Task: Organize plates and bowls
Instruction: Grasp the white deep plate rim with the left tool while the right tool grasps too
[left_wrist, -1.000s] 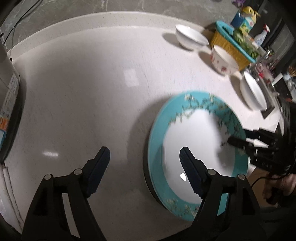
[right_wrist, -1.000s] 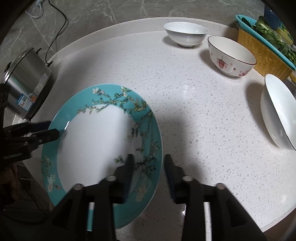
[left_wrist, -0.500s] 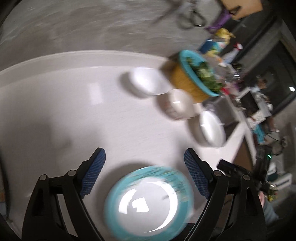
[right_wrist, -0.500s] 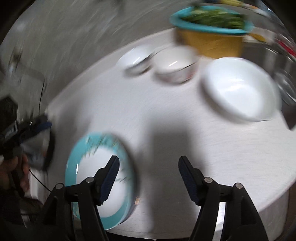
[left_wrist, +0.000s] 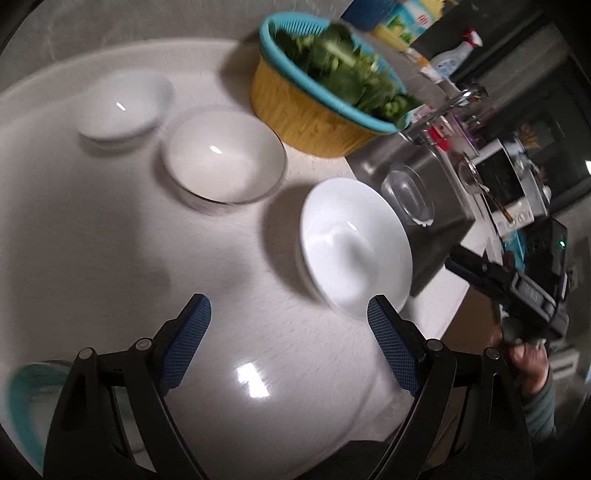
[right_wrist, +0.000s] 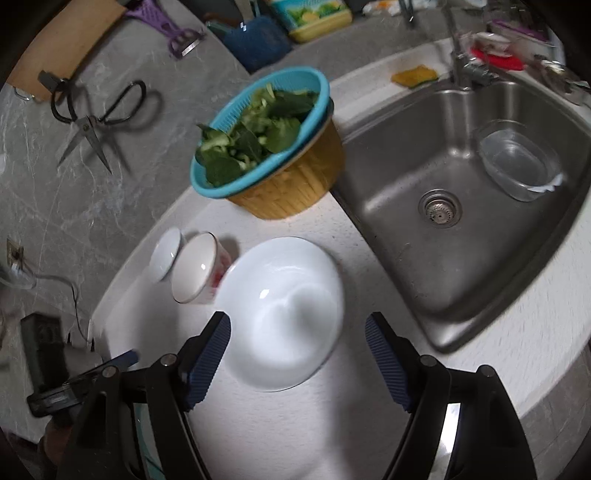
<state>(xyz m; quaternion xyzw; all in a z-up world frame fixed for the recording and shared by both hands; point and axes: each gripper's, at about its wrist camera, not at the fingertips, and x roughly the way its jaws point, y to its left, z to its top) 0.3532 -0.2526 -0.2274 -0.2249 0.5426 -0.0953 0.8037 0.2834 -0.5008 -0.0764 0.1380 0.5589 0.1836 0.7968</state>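
Right wrist: your right tool (right_wrist: 297, 356) is opening, empty, above the big white bowl (right_wrist: 282, 312); next, straddle its rim.

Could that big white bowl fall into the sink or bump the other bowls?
It might. The big white bowl sits close to the sink edge, so a clumsy push could tip it in. The flowered bowl stands right beside it, and the small white bowl next to that, so they could knock together. Both views are blurred, and the right gripper, jaws opening with nothing held, could misjudge the rim.
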